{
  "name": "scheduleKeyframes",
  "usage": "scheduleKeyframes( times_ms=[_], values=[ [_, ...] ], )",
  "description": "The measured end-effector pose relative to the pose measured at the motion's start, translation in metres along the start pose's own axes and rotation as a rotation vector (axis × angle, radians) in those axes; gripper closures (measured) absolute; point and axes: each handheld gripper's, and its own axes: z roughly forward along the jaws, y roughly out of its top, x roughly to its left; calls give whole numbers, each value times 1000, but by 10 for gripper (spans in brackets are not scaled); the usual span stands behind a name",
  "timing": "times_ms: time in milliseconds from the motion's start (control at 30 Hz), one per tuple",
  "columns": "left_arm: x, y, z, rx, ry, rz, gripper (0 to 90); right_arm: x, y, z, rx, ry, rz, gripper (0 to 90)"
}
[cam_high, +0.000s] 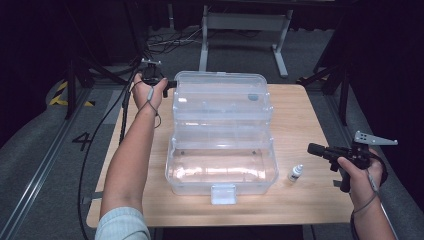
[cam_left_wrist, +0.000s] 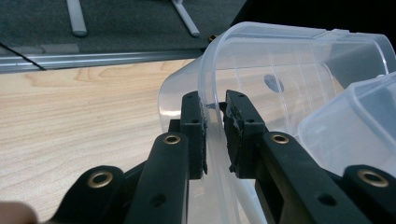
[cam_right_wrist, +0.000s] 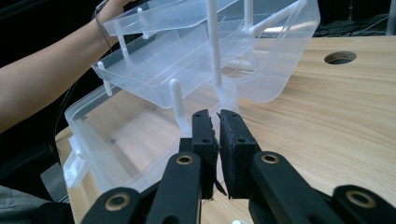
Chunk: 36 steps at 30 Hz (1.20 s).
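A clear plastic box stands open on the wooden table (cam_high: 305, 107), with its lid (cam_high: 220, 92) thrown back and its base (cam_high: 222, 170) nearest me. My left gripper (cam_high: 169, 83) is at the lid's far left corner. Its jaws are shut on the lid's thin rim (cam_left_wrist: 212, 70), one pad on each side of the wall. My right gripper (cam_high: 311, 148) hovers level at the right side of the table, pointing at the box, shut with nothing between its pads (cam_right_wrist: 232, 140). The lifted inner tray (cam_right_wrist: 182, 65) hangs on white arms over the base (cam_right_wrist: 116, 135).
A small white dropper bottle (cam_high: 296, 172) stands on the table just right of the base. The base's latch (cam_high: 223, 194) faces the table's front edge. A round hole (cam_right_wrist: 340, 57) is cut in the tabletop beyond the lid. Cables and metal frame legs lie on the floor behind.
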Motion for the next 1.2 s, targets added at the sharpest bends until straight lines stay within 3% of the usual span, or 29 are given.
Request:
scheduleKeyframes(
  times_ms=[867, 1100, 1200],
  values=[
    [16, -6, 18, 58, -20, -81, 772, -3, -3, 1, 12, -3, 8, 852],
    [19, -7, 19, 59, -27, -95, 770, -2, -3, 1, 11, -4, 7, 850],
    [19, -8, 19, 53, -15, -81, 760, 1, -3, 0, 9, 0, 2, 846]
  ],
)
